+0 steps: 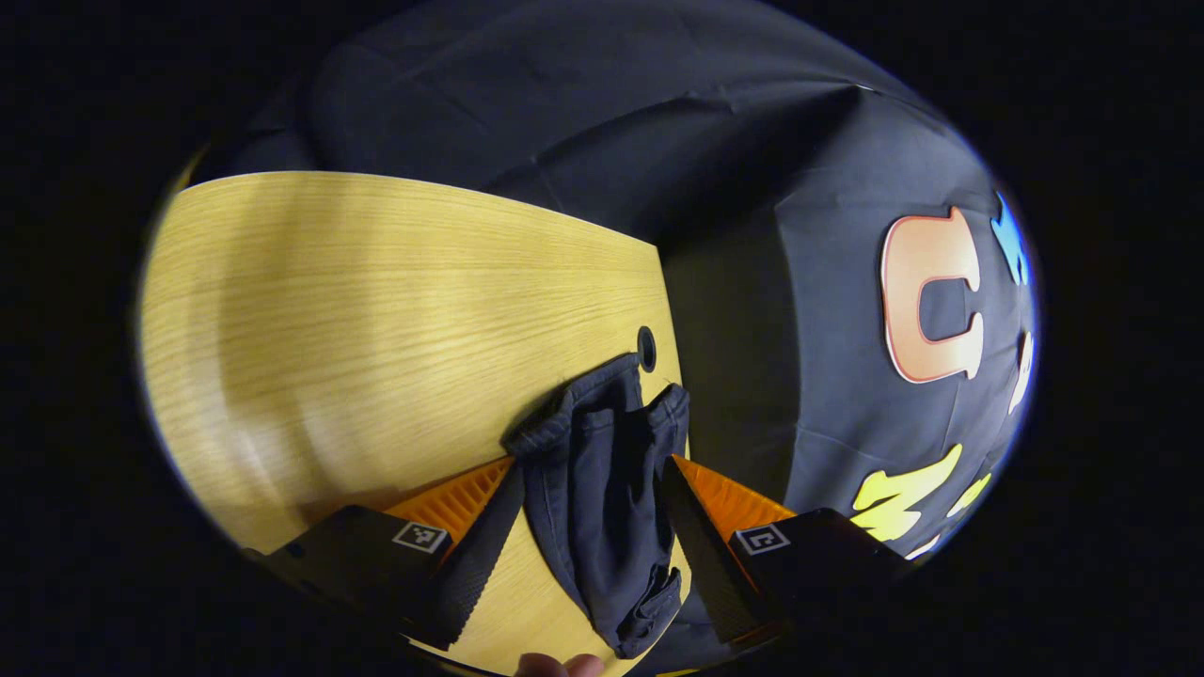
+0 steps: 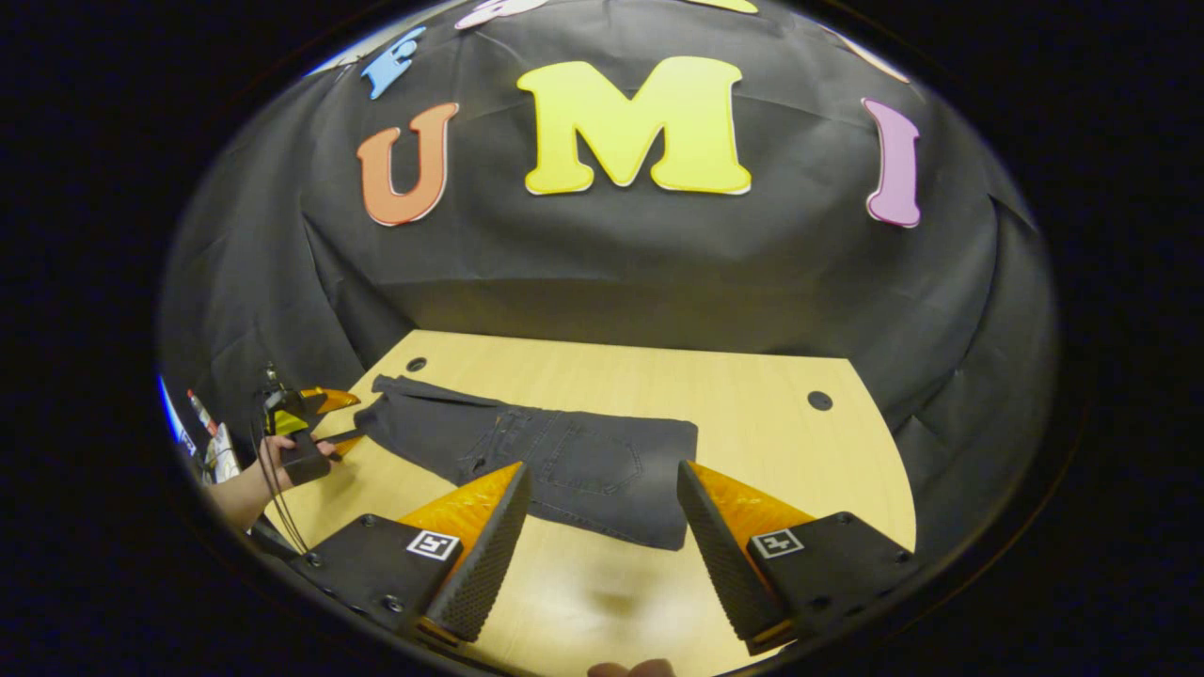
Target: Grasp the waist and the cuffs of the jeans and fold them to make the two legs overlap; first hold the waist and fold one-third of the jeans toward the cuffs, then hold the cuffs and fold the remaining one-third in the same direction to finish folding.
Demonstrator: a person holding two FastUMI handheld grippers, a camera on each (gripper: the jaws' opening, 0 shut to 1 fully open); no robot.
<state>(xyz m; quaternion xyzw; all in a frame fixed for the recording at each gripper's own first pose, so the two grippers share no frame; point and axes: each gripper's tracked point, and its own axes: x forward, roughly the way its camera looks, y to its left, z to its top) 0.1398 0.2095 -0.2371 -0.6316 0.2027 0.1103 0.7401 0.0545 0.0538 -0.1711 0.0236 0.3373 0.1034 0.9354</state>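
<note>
Both jaws spread, grasping nothing — jeans (image 2: 555,461) flat on tabletop (image 2: 752,395); waist between right gripper (image 2: 602,527) jaws, cuffs between left gripper (image 1: 593,527) jaws — pinch both layers squarely.

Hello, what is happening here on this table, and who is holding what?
A person is folding dark jeans on a wooden table with two hand-held grippers. The legs already overlap. The left gripper straddles the cuff end, jaws apart around the cloth. In the right gripper view it sits far left, held by a hand. The right gripper hovers open near the waist end, holding nothing.
</note>
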